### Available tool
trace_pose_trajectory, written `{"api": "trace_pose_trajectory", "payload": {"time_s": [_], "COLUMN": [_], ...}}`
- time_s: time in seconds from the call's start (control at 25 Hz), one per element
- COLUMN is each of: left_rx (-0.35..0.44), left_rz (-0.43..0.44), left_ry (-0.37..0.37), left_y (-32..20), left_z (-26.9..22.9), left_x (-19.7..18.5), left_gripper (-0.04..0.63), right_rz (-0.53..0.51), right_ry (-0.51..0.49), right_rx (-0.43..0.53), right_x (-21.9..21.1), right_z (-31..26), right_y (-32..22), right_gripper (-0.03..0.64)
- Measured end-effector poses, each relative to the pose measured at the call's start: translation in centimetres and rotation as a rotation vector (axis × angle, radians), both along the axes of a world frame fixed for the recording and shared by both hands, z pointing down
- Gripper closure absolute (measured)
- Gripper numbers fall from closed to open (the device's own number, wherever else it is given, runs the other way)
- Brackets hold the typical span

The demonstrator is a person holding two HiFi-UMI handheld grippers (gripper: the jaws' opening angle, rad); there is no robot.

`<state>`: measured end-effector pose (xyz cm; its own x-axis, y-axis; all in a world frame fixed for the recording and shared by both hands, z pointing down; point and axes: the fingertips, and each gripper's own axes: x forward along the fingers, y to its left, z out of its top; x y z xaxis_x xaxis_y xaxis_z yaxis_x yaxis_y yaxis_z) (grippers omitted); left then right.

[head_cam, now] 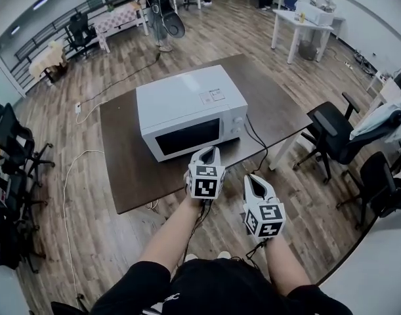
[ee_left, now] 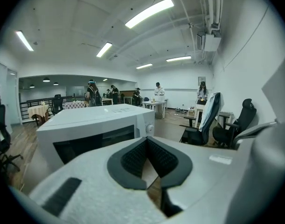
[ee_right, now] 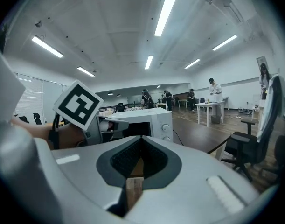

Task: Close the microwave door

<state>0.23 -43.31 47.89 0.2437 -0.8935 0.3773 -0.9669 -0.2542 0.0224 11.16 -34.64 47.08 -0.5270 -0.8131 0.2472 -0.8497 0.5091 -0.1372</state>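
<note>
White microwave (head_cam: 187, 104) mid-bench, on the dark brown bench (head_cam: 121, 156). Door (head_cam: 187, 136) flush shut against the front. Dark window; cannot tell what is inside. Two knobs (head_cam: 237, 125) on the panel at 3 o'clock of the door. Black cable (head_cam: 256, 140) trailing from the microwave's 3 o'clock side across the bench and over its near edge.

Left gripper (head_cam: 210, 151) at 6 o'clock of the microwave, just before the door's lower corner and apart from it. Jaws together, nothing between them (ee_left: 147, 139).

Right gripper (head_cam: 253, 179) at 5 o'clock of the microwave, off the bench edge over the wooden floor (head_cam: 318, 209). Jaws likewise closed tip to tip, empty (ee_right: 142, 138).

Black office chairs (head_cam: 335, 133) at 3 o'clock of the bench.
</note>
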Motion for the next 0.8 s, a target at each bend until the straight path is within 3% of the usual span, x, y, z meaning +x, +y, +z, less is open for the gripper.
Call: {"api": "trace_pose_trajectory", "payload": {"time_s": [0.36, 0.8], "left_rx": [0.054, 0.097], "left_rz": [-0.045, -0.124], "left_ry": [0.021, 0.034], "left_y": [9.9, 18.1], "left_z": [-4.1, -5.6], "left_x": [-5.8, -11.4], "left_gripper": [0.586, 0.586], "right_rz": [-0.007, -0.091], "right_ry": [-0.065, -0.023], "right_rx": [0.014, 0.046], "right_x": [-4.8, -10.5], "right_z": [-2.6, -2.8], "right_y": [2.4, 6.3], "right_gripper": [0.609, 0.611]}}
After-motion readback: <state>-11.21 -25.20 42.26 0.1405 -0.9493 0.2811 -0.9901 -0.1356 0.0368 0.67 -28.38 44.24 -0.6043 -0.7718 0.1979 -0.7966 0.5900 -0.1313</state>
